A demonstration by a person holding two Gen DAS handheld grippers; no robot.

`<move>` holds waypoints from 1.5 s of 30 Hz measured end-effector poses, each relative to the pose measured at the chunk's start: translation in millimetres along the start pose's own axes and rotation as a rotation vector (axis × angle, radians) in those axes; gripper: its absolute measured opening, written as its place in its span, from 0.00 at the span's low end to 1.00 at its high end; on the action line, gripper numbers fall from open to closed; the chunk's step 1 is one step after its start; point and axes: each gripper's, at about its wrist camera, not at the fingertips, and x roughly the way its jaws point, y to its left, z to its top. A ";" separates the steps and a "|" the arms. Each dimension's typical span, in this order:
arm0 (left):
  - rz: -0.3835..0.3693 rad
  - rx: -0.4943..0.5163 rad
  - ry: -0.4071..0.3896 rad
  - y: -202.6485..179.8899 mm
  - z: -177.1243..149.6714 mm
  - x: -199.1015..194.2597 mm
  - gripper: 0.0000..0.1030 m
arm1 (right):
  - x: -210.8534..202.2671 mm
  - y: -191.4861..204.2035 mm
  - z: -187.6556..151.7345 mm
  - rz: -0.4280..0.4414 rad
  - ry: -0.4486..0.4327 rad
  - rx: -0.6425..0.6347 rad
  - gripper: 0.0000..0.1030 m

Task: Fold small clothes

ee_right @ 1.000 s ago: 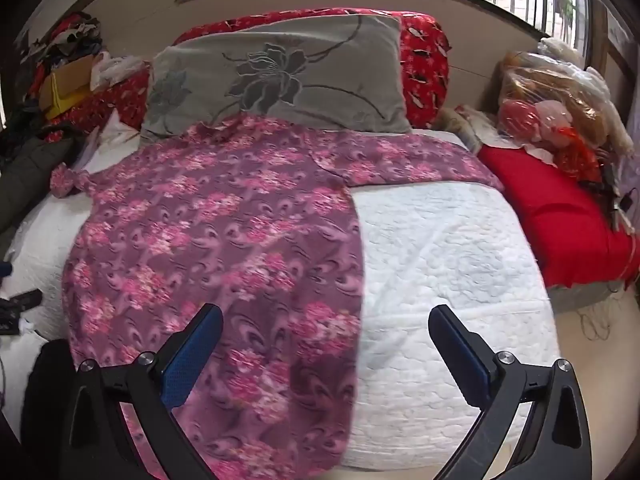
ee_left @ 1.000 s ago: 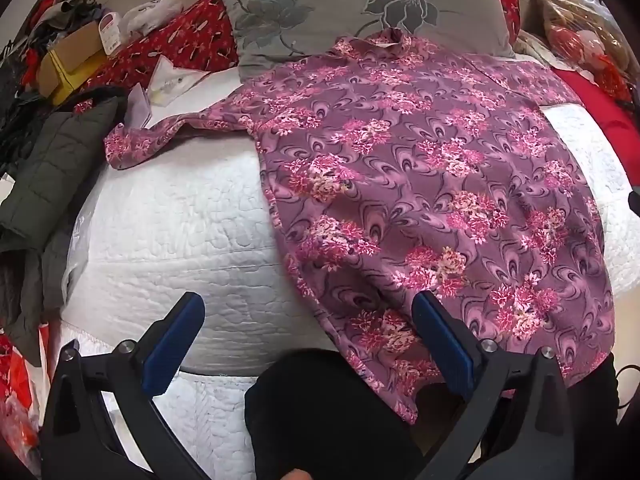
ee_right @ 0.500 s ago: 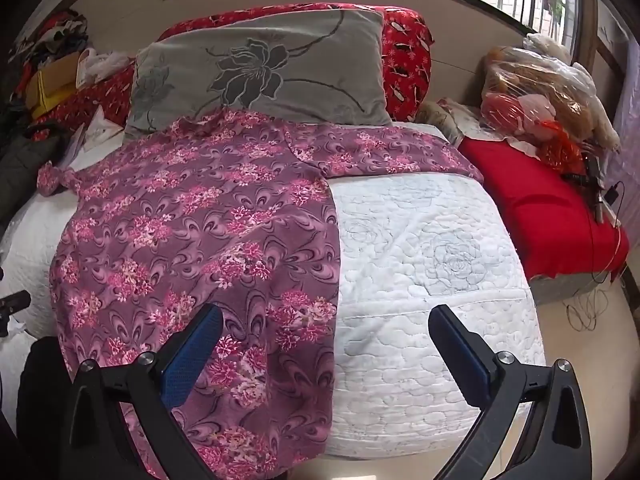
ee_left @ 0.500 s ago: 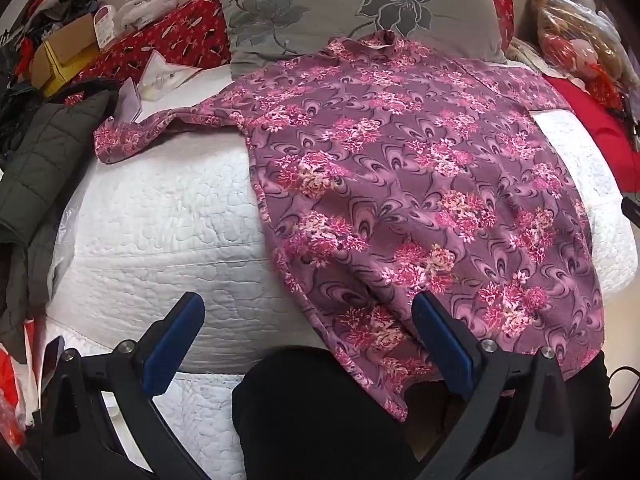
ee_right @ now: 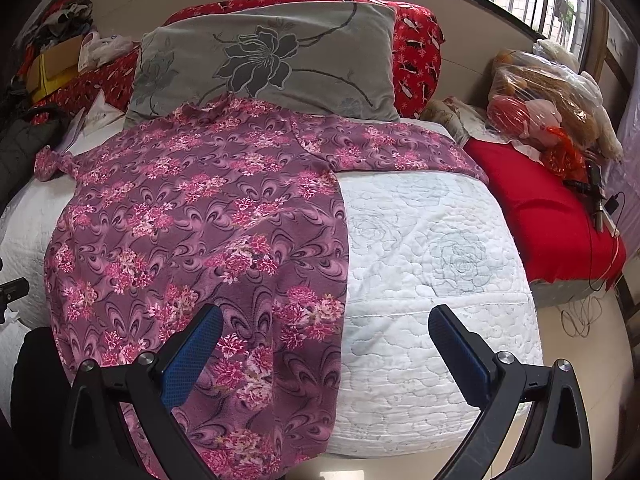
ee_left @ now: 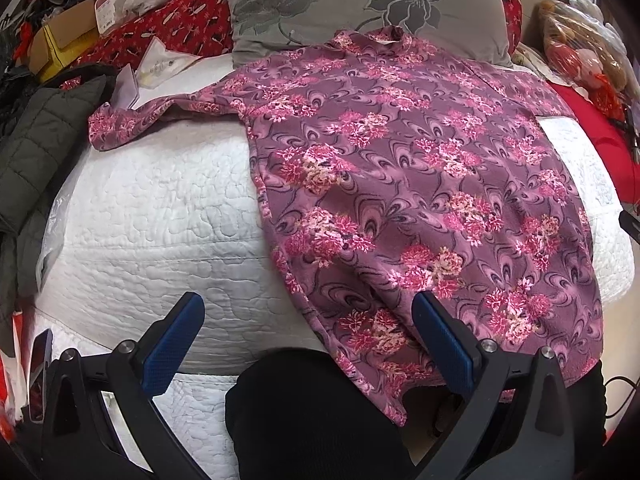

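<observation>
Change from a second ago: both cameras have drawn back and lowered a little; more of the bed's near edge and the hem hanging over it shows. The blouse lies just as it did.
Left gripper [ee_left: 306, 338]: jaws spread wide, holding nothing; it hangs above the near edge of the bed, its right finger in front of the blouse's lower hem, contact not clear.
Right gripper [ee_right: 326, 346]: jaws wide apart, empty; its left finger sits over the blouse's lower part, the right over bare quilt.
Floral blouse [ee_left: 404, 184]: purple with pink flowers, spread flat on the white quilt [ee_right: 432, 264], collar against the grey flower pillow [ee_right: 280, 60], sleeves stretched out to each side, hem draped over the near edge.
Surroundings: green padded jacket [ee_left: 32, 148] on the left, red cushion [ee_right: 544, 208] on the right.
</observation>
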 end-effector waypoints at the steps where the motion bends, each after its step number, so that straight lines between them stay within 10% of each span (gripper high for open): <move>1: 0.000 0.002 0.001 -0.3 -0.2 0.4 1.00 | 0.5 1.4 0.3 0.000 0.000 0.000 0.99; 45: 0.025 0.029 0.007 -7.9 -7.3 -7.5 1.00 | -10.4 -7.9 -10.1 0.036 -0.029 0.046 0.99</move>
